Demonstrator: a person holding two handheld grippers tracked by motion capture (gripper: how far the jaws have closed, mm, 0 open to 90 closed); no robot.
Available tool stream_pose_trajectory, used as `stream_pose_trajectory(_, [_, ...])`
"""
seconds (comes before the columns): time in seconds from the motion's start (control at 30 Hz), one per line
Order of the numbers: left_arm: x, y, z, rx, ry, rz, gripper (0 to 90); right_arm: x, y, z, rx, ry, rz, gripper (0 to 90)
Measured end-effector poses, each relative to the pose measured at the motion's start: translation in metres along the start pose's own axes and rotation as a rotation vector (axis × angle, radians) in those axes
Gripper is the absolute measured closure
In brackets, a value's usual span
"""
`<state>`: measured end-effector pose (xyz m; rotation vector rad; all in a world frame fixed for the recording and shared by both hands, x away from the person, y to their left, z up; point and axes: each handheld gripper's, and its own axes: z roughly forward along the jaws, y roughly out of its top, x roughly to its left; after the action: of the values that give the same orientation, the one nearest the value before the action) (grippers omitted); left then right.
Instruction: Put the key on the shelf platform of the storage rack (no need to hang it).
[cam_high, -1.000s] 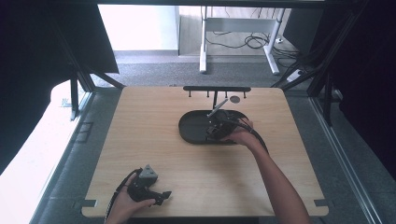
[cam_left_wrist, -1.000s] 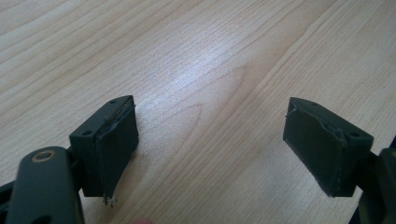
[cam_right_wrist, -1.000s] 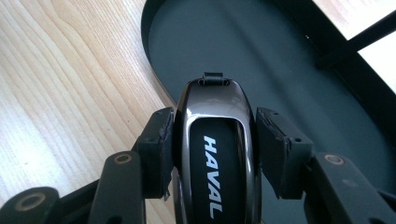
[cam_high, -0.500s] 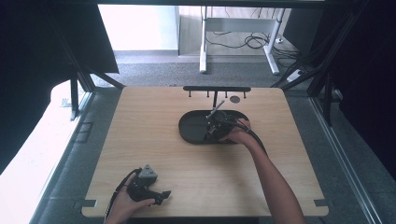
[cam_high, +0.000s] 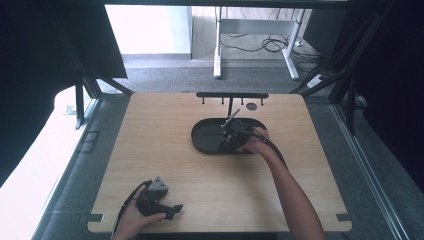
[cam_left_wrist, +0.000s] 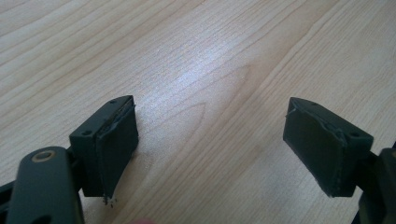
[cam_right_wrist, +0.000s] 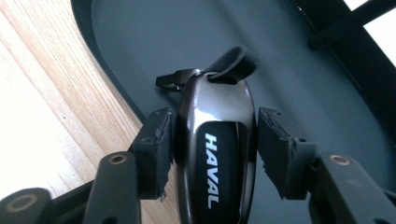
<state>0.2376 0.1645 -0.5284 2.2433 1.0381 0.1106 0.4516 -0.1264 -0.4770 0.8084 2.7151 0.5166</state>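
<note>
Car key marked HAVAL is seen over the black tray, between the right gripper fingers, which have just been opening. Left gripper fingers are spread wide over the tabletop.

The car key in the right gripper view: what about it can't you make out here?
- Right gripper view: the key is cut off below by the picture's edge; its underside faces away, so whether it touches the tray is unclear.
- High view: the key is too small, covered by the right gripper, whose jaws have just been opening with it between them.
</note>
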Motion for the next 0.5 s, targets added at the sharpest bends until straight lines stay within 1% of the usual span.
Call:
stream_pose_trajectory(0.07, [0.000,0.000,0.000,0.000,0.000,0.000,18.2,0.000,0.000,0.000,0.002,-0.003,0.002,45.3])
stream_pose_trajectory(0.1, [0.000,0.000,0.000,0.000,-0.001,0.001,18.2,0.000,-0.001,-0.001,-0.001,-0.010,0.002,44.9])
stream_pose_trajectory(0.13, [0.000,0.000,0.000,0.000,-0.001,0.001,18.2,0.000,-0.001,-0.003,-0.013,-0.008,0.002,44.5])
stream_pose_trajectory(0.17, [0.000,0.000,0.000,0.000,-0.001,0.001,18.2,0.000,-0.001,-0.003,-0.013,-0.008,0.002,44.5])
stream_pose_trajectory(0.37, [0.000,0.000,0.000,-0.002,0.000,-0.001,18.1,0.005,0.001,-0.010,-0.037,-0.014,-0.012,43.6])
stream_pose_trajectory(0.5, [0.000,0.000,0.000,0.001,0.000,0.002,18.1,0.011,0.002,-0.019,-0.064,-0.015,-0.019,41.7])
